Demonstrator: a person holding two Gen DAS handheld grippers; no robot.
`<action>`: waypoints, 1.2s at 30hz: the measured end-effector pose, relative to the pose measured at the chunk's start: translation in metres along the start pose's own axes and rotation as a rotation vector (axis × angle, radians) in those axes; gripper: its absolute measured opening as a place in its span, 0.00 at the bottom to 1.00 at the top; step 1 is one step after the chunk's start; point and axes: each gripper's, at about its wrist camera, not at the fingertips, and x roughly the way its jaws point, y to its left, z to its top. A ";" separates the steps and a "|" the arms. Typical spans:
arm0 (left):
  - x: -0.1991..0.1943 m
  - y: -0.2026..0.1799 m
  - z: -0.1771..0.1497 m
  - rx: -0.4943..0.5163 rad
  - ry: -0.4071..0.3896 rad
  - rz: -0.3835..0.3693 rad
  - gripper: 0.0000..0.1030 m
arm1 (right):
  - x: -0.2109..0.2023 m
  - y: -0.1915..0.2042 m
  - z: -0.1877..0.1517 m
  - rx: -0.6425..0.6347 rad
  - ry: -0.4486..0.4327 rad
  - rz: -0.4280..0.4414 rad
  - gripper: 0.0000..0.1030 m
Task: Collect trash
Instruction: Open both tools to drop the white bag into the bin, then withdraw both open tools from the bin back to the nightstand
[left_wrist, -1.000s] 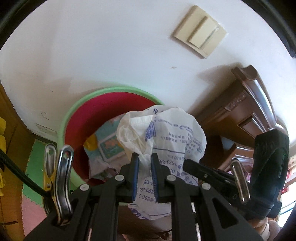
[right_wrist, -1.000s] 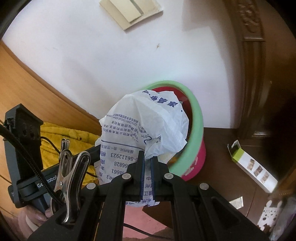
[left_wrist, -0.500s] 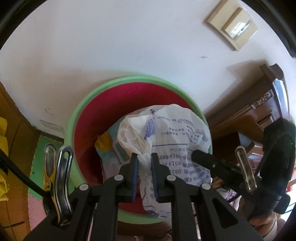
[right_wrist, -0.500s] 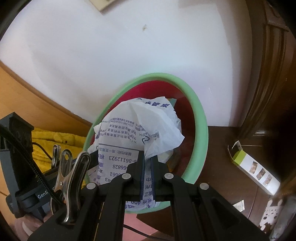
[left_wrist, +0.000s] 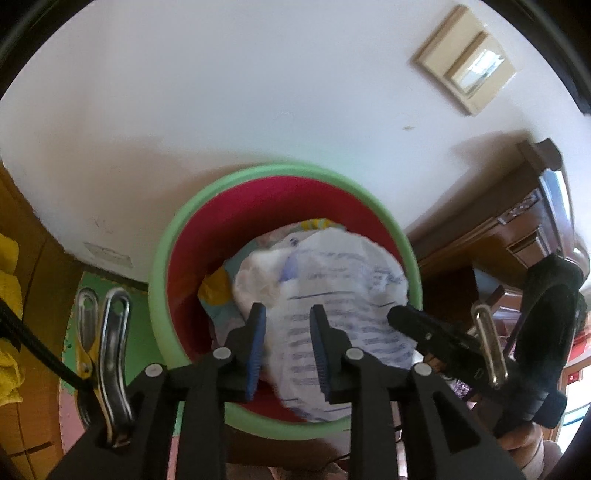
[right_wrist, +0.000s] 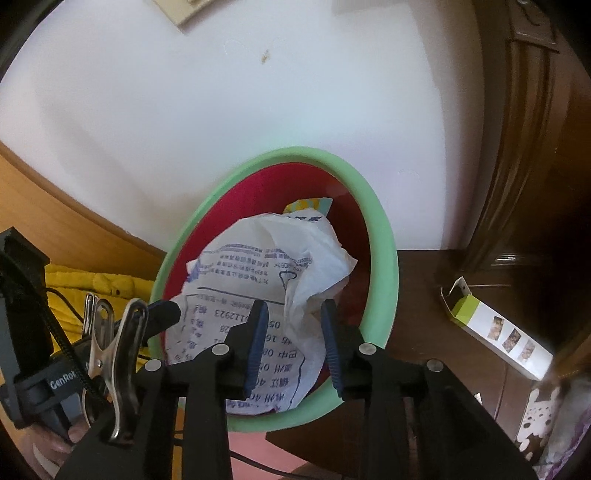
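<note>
Carton (right_wrist: 495, 328) beside bin (right_wrist: 384, 258)

The white bag (left_wrist: 325, 295) hides the bin's (left_wrist: 173, 236) other contents.

White wall (left_wrist: 221, 110), beige wall switch (left_wrist: 467, 72), dark wooden furniture (right_wrist: 517, 147), yellow cloth (right_wrist: 99, 284), small printed carton (right_wrist: 495, 328)

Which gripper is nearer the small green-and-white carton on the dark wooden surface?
Right. The right gripper hangs over the bin, and the carton lies just beyond it; the left gripper is at the bin's opposite edge.
</note>
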 end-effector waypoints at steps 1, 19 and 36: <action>-0.002 -0.003 0.002 0.008 -0.005 -0.010 0.26 | -0.003 0.000 -0.001 0.001 -0.004 0.009 0.30; 0.019 -0.055 0.002 0.105 0.060 -0.086 0.28 | -0.055 -0.038 -0.021 0.107 -0.097 0.010 0.30; 0.013 -0.125 -0.036 0.237 0.083 -0.137 0.28 | -0.098 -0.123 -0.069 0.228 -0.096 -0.111 0.30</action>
